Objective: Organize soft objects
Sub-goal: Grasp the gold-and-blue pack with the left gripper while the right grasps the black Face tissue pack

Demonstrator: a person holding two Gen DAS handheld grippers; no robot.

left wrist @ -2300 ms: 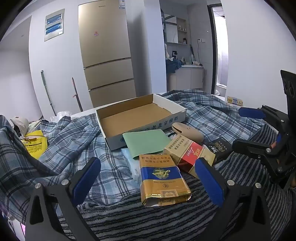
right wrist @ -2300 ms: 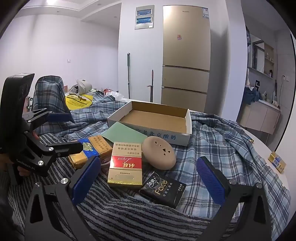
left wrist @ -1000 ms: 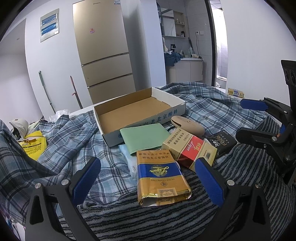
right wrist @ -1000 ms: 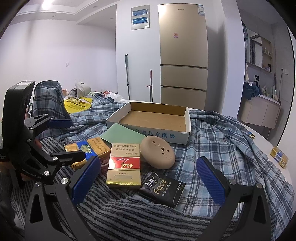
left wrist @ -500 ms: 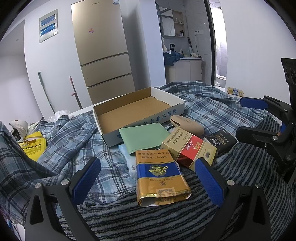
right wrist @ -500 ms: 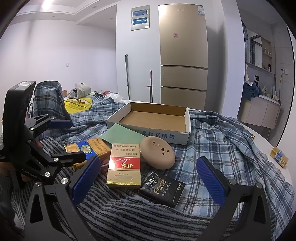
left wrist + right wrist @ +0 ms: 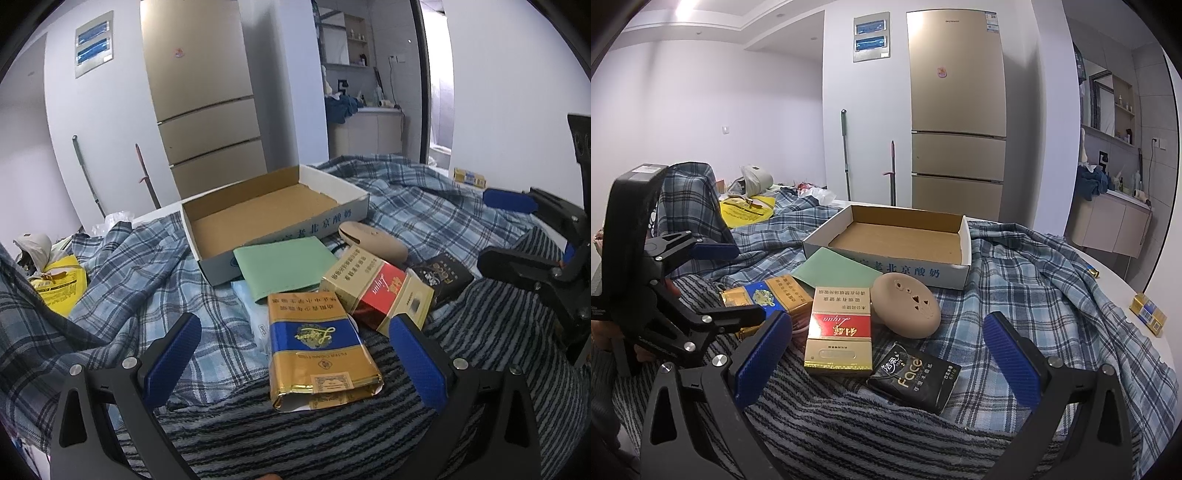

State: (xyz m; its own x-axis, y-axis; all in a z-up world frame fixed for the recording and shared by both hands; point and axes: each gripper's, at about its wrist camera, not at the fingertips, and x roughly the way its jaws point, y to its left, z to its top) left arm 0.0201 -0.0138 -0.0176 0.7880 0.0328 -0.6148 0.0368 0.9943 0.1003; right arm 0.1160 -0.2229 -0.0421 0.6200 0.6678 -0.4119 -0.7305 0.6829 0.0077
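So both grippers, left (image 7: 295, 354) and right (image 7: 888, 350), hung wide open, empty; blue-gold pack (image 7: 319, 347) lay lengthwise, long axis pointing toward the cardboard box (image 7: 273, 210).

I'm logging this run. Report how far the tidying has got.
Nothing looks done: the cardboard box holds nothing. Nothing is in hand either; the left gripper and right gripper are both open and empty. Left to do: the blue-and-gold pack, red-and-gold pack, black tissue pack, tan pouch and green sheet all lie on the cloth.
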